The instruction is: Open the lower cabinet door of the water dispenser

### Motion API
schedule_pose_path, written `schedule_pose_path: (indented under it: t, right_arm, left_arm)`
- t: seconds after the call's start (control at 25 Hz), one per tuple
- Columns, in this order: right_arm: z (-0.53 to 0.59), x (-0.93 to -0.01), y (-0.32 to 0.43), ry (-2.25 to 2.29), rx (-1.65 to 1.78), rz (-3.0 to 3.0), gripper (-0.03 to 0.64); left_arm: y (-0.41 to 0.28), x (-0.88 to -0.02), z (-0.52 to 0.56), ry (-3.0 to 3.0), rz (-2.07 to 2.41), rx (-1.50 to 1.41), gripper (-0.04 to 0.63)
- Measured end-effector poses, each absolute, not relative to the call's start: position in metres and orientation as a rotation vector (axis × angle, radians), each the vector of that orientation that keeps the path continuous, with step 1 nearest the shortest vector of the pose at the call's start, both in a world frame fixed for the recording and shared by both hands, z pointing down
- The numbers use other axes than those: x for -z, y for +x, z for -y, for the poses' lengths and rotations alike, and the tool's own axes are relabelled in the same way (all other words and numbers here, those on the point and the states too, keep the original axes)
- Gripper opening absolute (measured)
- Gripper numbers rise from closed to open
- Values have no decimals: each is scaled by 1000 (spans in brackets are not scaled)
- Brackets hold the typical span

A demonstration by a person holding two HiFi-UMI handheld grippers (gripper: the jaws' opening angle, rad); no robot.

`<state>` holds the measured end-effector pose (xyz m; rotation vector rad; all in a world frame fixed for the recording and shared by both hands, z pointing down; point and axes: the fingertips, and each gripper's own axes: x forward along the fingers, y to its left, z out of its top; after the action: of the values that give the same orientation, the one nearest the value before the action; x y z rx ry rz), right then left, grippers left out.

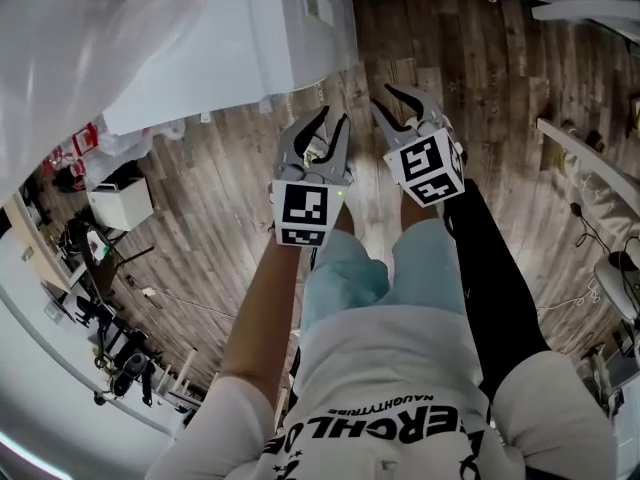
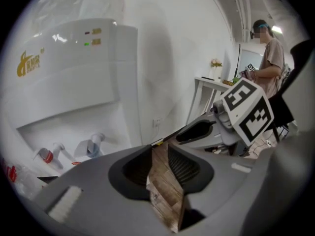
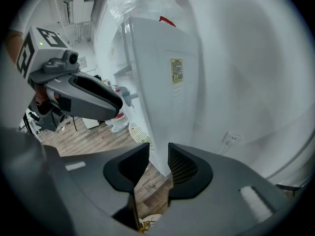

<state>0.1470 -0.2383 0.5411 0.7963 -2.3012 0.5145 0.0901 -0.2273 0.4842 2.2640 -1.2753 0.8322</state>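
Observation:
The white water dispenser (image 1: 230,38) stands at the upper left of the head view, just ahead of both grippers. The left gripper view shows its front (image 2: 64,82) with a red tap (image 2: 47,155) and a blue tap (image 2: 91,146). Its lower cabinet door shows in no view. The right gripper view faces its side panel (image 3: 162,82) with a yellow label. My left gripper (image 1: 325,128) (image 2: 160,154) is open with only wooden floor between its jaws. Beside it, my right gripper (image 1: 400,103) (image 3: 158,154) is also open and holds nothing. Neither touches the dispenser.
A clear plastic bag (image 1: 70,38) covers the bottle on top of the dispenser. A small white fan (image 3: 135,132) and a wall socket (image 3: 231,139) sit low beside it. A person (image 2: 268,58) stands by a white table (image 2: 211,82). A white box (image 1: 120,203) sits on the floor at left.

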Motion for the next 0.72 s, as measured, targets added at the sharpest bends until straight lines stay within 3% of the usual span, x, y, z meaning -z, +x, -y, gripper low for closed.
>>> schedule_pose_path:
  t: [0.72]
  right_arm:
    - [233, -634, 133, 670, -355, 2240, 117]
  left_arm:
    - [74, -566, 240, 2284, 1243, -909, 138]
